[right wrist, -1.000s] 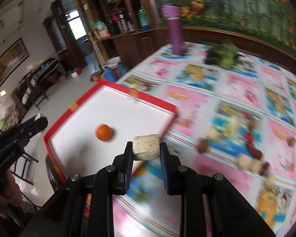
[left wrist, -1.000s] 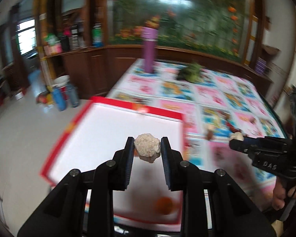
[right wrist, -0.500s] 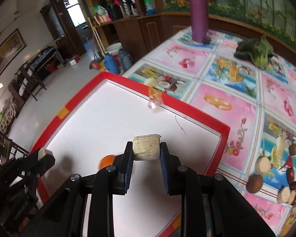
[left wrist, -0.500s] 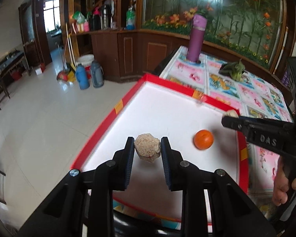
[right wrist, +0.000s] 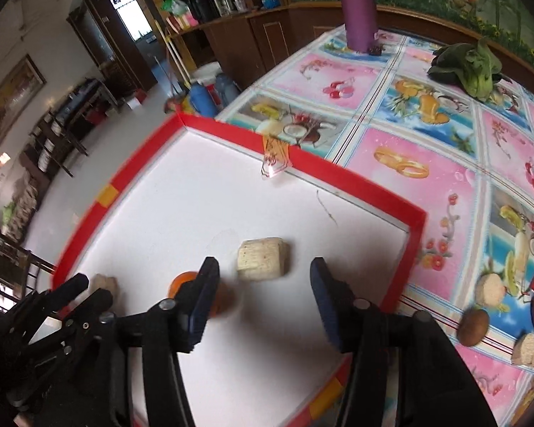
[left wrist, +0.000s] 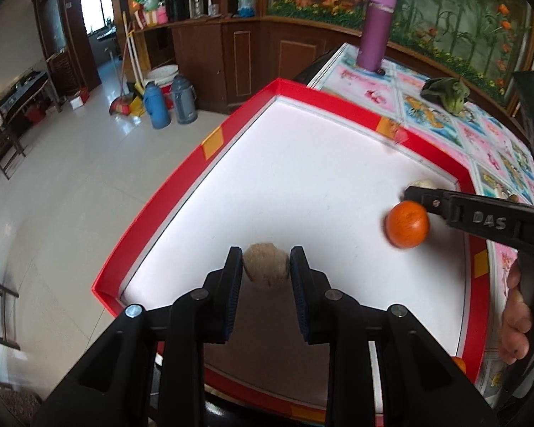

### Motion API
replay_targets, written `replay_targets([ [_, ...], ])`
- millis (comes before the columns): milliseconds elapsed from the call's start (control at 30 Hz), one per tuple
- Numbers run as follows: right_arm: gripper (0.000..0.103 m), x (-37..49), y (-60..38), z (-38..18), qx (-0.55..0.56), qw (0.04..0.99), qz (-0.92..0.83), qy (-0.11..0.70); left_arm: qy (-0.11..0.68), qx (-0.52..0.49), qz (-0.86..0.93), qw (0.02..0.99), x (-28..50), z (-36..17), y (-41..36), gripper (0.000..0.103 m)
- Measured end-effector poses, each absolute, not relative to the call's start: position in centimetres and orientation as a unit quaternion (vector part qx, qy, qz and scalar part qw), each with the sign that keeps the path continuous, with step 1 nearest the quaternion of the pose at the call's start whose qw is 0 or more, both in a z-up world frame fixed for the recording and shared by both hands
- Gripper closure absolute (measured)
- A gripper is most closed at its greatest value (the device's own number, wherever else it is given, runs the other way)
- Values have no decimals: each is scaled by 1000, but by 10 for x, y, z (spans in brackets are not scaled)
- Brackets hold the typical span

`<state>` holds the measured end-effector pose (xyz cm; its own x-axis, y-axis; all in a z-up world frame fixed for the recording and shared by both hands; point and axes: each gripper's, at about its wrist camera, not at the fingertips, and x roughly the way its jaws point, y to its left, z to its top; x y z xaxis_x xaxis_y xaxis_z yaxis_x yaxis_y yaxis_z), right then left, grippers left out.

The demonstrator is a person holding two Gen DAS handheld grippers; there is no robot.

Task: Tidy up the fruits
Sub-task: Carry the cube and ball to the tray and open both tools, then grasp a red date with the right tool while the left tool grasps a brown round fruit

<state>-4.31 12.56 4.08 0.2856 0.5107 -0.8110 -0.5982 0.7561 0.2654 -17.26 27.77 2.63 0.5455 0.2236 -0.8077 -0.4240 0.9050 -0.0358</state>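
My left gripper [left wrist: 266, 267] is shut on a round beige fruit [left wrist: 266, 265] and holds it low over the near left part of the red-rimmed white tray [left wrist: 195, 185]. An orange [left wrist: 407, 224] lies in the tray to its right, beside the right gripper's arm. In the right wrist view my right gripper [right wrist: 265, 284] is open over the tray [right wrist: 356, 185]. A beige block-shaped piece [right wrist: 262, 259] lies free on the white floor between the fingers. The orange [right wrist: 181, 283] sits partly hidden behind the left finger.
Several fruit pieces [right wrist: 495, 306] lie on the patterned tablecloth right of the tray. A purple bottle [right wrist: 357, 3] and leafy greens [right wrist: 470, 66] stand at the table's far side. Floor with thermos jugs [left wrist: 167, 101] lies left of the table.
Both grippers moved over the tray and lower. The right gripper opened and let go of the beige block, which now lies in the tray. The left gripper still holds its round fruit.
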Motion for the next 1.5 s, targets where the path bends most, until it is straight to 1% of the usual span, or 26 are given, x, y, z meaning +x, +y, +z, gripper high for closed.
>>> replay_targets([
  [67,50,-47,109,52,-32,808,347,474,437,-117,187,872,-176,30,278,60],
  [100,50,-49,97,58,-25,814,344,468,430,-115,189,875,-180,34,277,51],
  [133,50,-50,84,63,-16,819,342,461,425,-113,193,877,-182,38,276,45],
  [267,49,-61,20,82,12,841,320,436,395,-94,199,892,-195,61,265,41],
  [367,49,-64,-26,90,14,858,290,424,379,-82,174,905,-198,76,245,35],
  [433,49,-67,-60,93,19,868,263,421,373,-68,152,913,-197,83,226,29],
  [500,48,-69,-93,91,30,874,240,422,371,-53,117,920,-195,87,203,26],
  [733,47,-73,-164,69,43,879,184,437,387,-13,6,922,-175,85,123,25],
  [867,47,-68,-171,57,51,874,186,446,412,5,-44,910,-167,74,83,25],
  [1067,49,-54,-159,45,32,874,188,447,433,15,-63,899,-147,64,62,25],
  [1100,51,-50,-158,43,34,873,186,449,435,19,-61,898,-140,63,62,26],
  [1167,63,-41,-157,39,45,867,189,458,439,22,-59,896,-129,60,62,26],
  [1267,69,-31,-152,31,49,862,190,467,451,18,-62,890,-109,56,64,27],
  [1333,70,-28,-150,27,52,861,190,469,461,10,-63,885,-96,52,65,34],
  [1367,71,-27,-150,27,54,861,191,468,465,6,-65,883,-91,50,66,35],
  [1433,73,-28,-150,27,54,861,195,467,471,-1,-60,880,-81,47,65,42],
  [1500,74,-26,-150,24,57,858,199,471,475,-2,-61,878,-73,44,61,42],
])
